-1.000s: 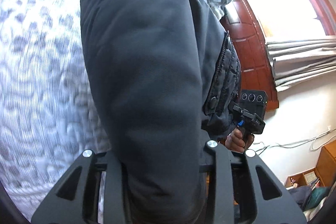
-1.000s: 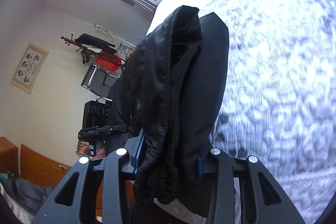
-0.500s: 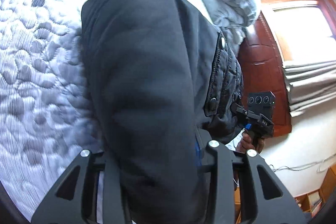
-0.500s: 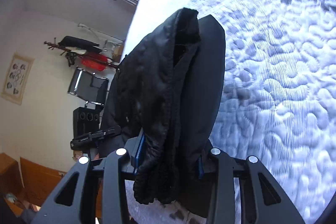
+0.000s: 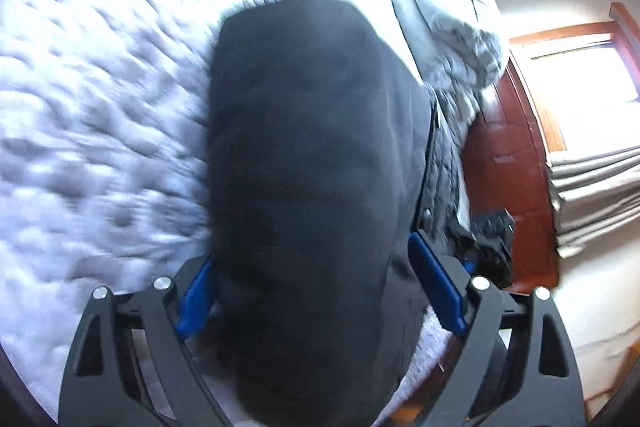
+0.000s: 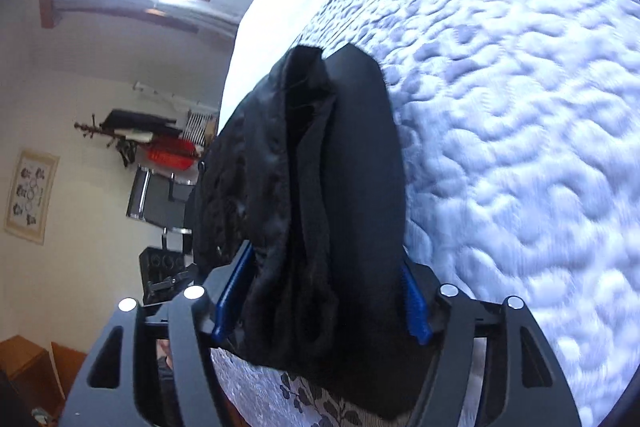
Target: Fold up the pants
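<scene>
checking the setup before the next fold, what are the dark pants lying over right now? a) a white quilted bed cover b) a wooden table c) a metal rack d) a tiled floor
a: in both wrist views the dark pants sit between the fingers of the left gripper and the right gripper, with the white quilted bed cover spread right behind and beside them.

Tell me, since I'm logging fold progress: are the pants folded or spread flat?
Folded, at least doubled: the pants show stacked layers between the right gripper fingers. How neat the fold is, cannot tell.
</scene>
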Tool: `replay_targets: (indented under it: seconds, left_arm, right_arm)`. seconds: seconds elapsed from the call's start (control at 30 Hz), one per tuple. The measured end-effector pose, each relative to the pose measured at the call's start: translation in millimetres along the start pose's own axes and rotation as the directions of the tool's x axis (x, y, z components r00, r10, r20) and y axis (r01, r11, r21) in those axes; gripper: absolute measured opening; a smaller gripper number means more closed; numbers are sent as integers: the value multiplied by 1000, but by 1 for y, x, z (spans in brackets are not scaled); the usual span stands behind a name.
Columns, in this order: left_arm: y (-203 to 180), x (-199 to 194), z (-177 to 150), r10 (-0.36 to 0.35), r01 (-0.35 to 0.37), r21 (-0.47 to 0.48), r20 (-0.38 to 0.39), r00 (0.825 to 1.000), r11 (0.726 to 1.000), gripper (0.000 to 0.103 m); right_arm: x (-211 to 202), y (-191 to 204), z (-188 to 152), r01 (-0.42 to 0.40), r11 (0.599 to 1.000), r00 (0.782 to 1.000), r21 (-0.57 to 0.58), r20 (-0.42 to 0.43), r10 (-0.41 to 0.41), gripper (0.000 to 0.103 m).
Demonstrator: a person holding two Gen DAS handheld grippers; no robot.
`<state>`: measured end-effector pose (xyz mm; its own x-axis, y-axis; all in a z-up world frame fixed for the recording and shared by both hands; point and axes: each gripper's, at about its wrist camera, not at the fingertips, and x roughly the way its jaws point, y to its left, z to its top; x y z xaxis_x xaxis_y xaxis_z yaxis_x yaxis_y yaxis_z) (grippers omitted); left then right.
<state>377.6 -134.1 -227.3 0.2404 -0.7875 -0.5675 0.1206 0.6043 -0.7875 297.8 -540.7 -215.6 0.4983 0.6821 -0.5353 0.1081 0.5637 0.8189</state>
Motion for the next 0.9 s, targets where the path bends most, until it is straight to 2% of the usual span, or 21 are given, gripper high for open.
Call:
replay_targets:
  seconds: [0.07,0.13,0.2,0.3,0.4,0.43,0.47,0.5,0.6,0.63,0.67,0.7,0.73,0.8,0.9]
  left_arm:
    - [1,-23,-7,68,-69,23,64,996,997,92]
    - [-1,-39,-13,131,-136,48,97,987,989,96]
    - [-1,-55,-22,206,-218,80,132,970,973,99]
    - [-6,-71,-41,351,-373,139,159,923,917,99]
    - [-12,-77,-55,465,-486,151,157,872,861,99]
    - [-13,-77,-61,477,-495,147,141,867,856,99]
    - [-13,-80,-68,495,-509,135,127,860,850,99]
    - [-12,-82,-73,518,-531,129,126,846,837,99]
    - [-21,-89,-93,568,-588,155,158,808,794,99]
    - [-27,-90,-99,587,-612,167,175,790,773,99]
    - [-32,-90,-105,599,-627,175,187,779,759,99]
    - [-38,-93,-112,609,-641,188,204,767,744,99]
    - [-44,-96,-118,608,-644,195,217,764,740,99]
    - [-55,-100,-127,602,-642,203,228,765,739,99]
    - [-75,-105,-137,600,-649,216,254,759,730,99]
  right_arm:
    - [-16,-4,-10,14,1000,999,6,40,-15,70]
    - [-30,-6,-20,45,999,997,8,68,-46,76]
    - [-41,-6,-31,84,996,993,-5,89,-84,79]
    - [-56,-1,-50,206,978,973,-41,118,-200,81]
    - [-64,9,-70,360,929,928,-88,138,-346,81]
    - [-67,14,-80,419,902,903,-104,150,-402,82]
    - [-68,20,-86,449,886,889,-112,155,-431,85]
    - [-70,24,-94,484,868,871,-112,159,-465,85]
    - [-73,36,-113,530,841,844,-112,168,-510,86]
    - [-71,43,-120,556,824,826,-108,182,-533,86]
    - [-74,49,-128,595,797,798,-102,198,-570,90]
    - [-75,55,-135,619,779,778,-99,215,-590,93]
    - [-76,62,-140,624,775,772,-100,230,-593,97]
    - [-79,71,-150,621,777,773,-105,244,-585,97]
    - [-82,93,-165,636,763,758,-115,273,-592,99]
